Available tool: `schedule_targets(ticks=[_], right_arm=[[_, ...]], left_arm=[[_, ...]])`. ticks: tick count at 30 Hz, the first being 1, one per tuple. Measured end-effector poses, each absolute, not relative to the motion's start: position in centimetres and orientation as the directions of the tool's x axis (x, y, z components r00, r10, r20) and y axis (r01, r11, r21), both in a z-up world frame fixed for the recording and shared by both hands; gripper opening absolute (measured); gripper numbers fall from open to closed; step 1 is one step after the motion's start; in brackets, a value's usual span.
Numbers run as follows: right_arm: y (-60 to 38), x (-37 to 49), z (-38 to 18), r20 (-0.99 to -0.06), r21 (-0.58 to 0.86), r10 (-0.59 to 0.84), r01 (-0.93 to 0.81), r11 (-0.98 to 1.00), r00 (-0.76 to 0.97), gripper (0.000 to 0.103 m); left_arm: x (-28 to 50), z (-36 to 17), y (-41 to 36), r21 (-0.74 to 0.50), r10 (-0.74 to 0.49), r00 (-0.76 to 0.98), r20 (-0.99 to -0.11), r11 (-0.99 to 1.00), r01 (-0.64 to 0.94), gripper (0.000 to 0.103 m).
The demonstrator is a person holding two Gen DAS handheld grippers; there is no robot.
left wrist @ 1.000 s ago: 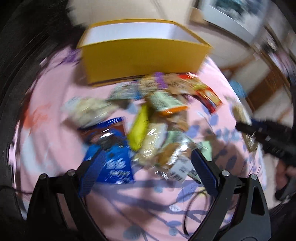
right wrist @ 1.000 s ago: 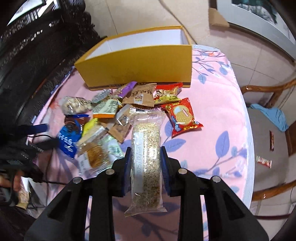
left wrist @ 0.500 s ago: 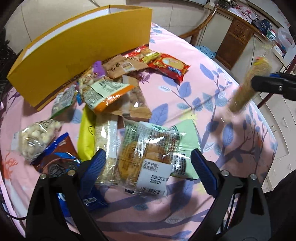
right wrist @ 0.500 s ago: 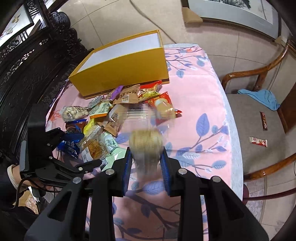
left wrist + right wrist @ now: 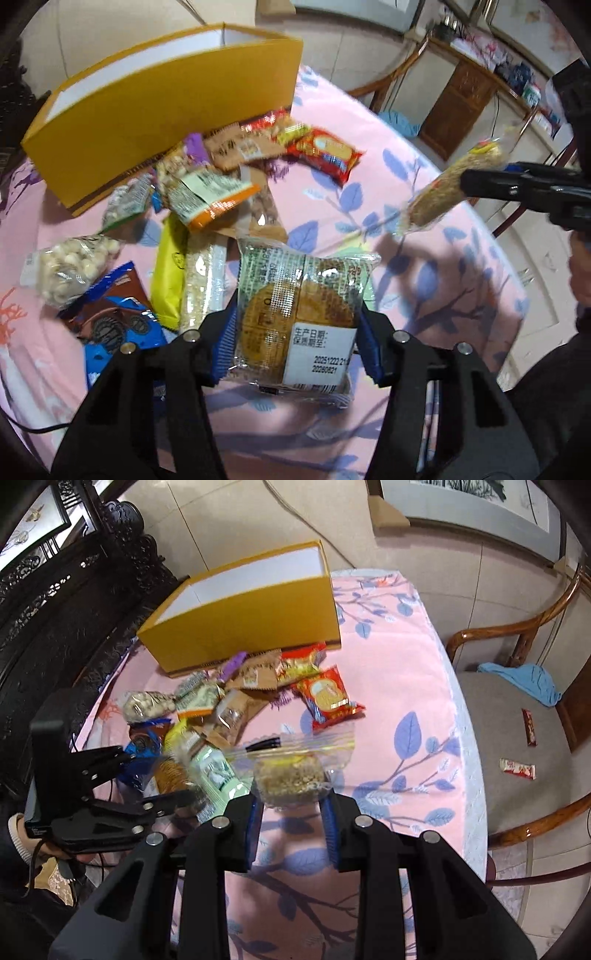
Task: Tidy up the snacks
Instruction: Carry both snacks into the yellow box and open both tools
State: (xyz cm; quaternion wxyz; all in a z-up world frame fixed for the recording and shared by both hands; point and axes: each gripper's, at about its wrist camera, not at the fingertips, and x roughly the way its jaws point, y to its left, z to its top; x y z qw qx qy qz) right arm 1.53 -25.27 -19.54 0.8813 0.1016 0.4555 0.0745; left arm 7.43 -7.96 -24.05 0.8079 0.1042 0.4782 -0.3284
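A heap of snack packets point(image 5: 207, 206) lies on the pink flowered tablecloth point(image 5: 424, 280) in front of an open yellow box point(image 5: 166, 110). My left gripper point(image 5: 295, 343) points down at the heap's near edge. Its jaws are closing, and the blue pads touch both sides of a clear packet holding a round brown cake point(image 5: 295, 314). My right gripper point(image 5: 291, 812) is shut on a clear-wrapped grain bar point(image 5: 288, 775), held above the cloth to the right of the heap. In the left wrist view that bar point(image 5: 436, 199) hangs tilted at the right.
The yellow box point(image 5: 251, 620) stands at the table's far side against dark carved furniture point(image 5: 55, 590). Right of the table is a wooden chair point(image 5: 517, 709) with a blue cloth point(image 5: 524, 675) and two small wrappers on its seat. A cable lies at the table's near left.
The left gripper came down over the cake packet and its jaws narrowed from wide apart onto the packet's sides. The right gripper kept its hold on the grain bar, lifted clear of the heap.
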Motion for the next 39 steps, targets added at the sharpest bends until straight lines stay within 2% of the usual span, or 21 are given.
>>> schedule_targets(ticks=[18,32,34,35,36,37,38,39], right_arm=[[-23.5,4.7,-13.8,-0.692,0.256,0.262,-0.111,0.96,0.672,0.03],[-22.5,15.6,-4.5,-0.491,0.187,0.253,-0.183,0.965,0.834,0.03],[-22.2,17.8,-3.7,-0.472,0.181,0.249,-0.184,0.966,0.846,0.03],[-22.0,19.2,-3.5,-0.467,0.179,0.244,-0.179,0.967,0.85,0.03],[-21.7,20.7,-3.4,-0.475,0.185,0.241,-0.172,0.968,0.847,0.033],[-21.7,21.5,-3.3,-0.481,0.195,0.238,-0.161,0.967,0.844,0.047],[-21.7,22.4,-2.9,-0.49,0.207,0.224,-0.137,0.969,0.843,0.063],[-21.8,22.6,-2.4,-0.479,0.219,0.217,-0.124,0.968,0.851,0.063]], left_arm=[[9.1,-13.3,-3.8,-0.101,-0.44,0.516,-0.735,0.824,0.558,0.056],[19.9,-3.7,-2.1,-0.132,-0.415,0.688,-0.595,0.895,0.426,0.056],[22.3,-3.0,-2.2,-0.106,-0.384,0.72,-0.578,0.91,0.401,0.057],[23.5,-2.7,-2.5,-0.082,-0.359,0.736,-0.574,0.919,0.384,0.06],[25.2,-2.5,-2.7,-0.062,-0.324,0.75,-0.577,0.933,0.355,0.068],[26.3,-2.4,-2.7,-0.055,-0.292,0.754,-0.589,0.945,0.323,0.085],[26.9,-2.1,-2.6,-0.054,-0.265,0.757,-0.597,0.955,0.291,0.086],[27.3,-1.6,-2.4,-0.072,-0.268,0.762,-0.59,0.957,0.281,0.086]])
